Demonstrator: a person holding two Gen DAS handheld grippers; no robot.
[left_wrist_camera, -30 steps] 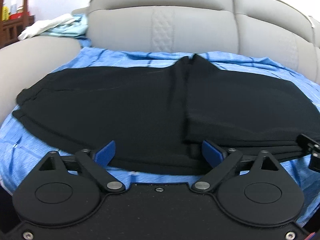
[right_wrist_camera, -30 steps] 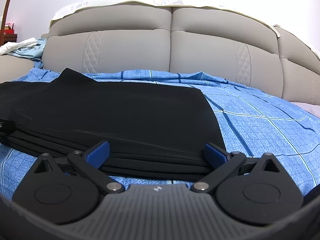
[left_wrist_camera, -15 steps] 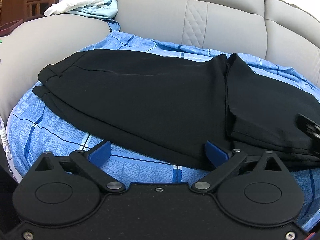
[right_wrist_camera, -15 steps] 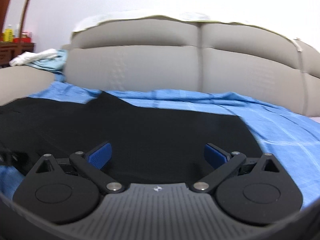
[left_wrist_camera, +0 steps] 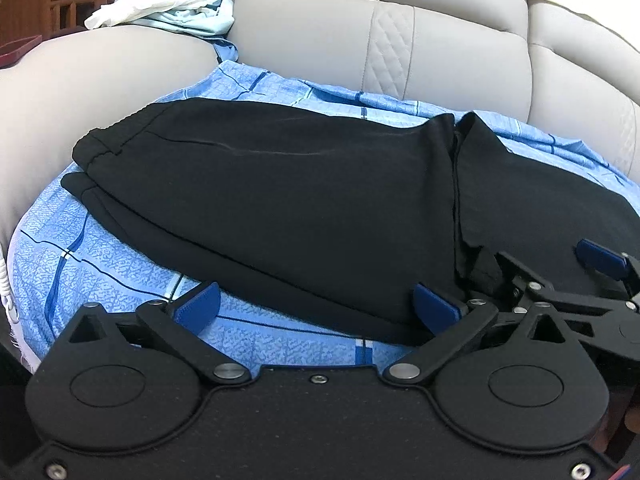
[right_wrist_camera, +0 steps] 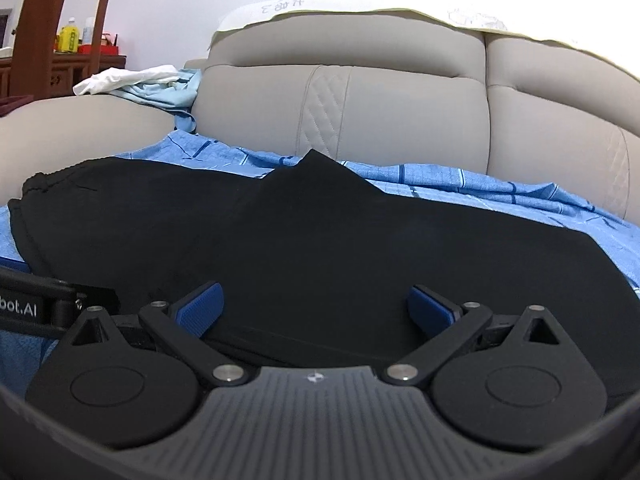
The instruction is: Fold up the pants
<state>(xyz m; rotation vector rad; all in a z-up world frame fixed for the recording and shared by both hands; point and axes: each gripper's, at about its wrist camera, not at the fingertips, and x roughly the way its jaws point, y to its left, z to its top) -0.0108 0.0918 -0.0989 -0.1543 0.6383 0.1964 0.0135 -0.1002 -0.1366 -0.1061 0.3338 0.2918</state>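
Black pants lie folded on a blue checked sheet on a sofa seat, waistband at the left, a folded-over flap at the right. My left gripper is open at the pants' near edge, its fingers low over sheet and cloth. My right gripper is open, its jaws either side of the near edge of the pants. It also shows at the right of the left wrist view, its fingers over the flap. The left gripper's body shows at the left of the right wrist view.
Grey sofa backrest rises behind the pants and a grey armrest lies at the left. White and light blue clothes are piled on the armrest. Wooden furniture with bottles stands far left.
Both grippers have swung left toward the waistband end. The right gripper has come close beside the left one, over the folded flap. Both stay open.
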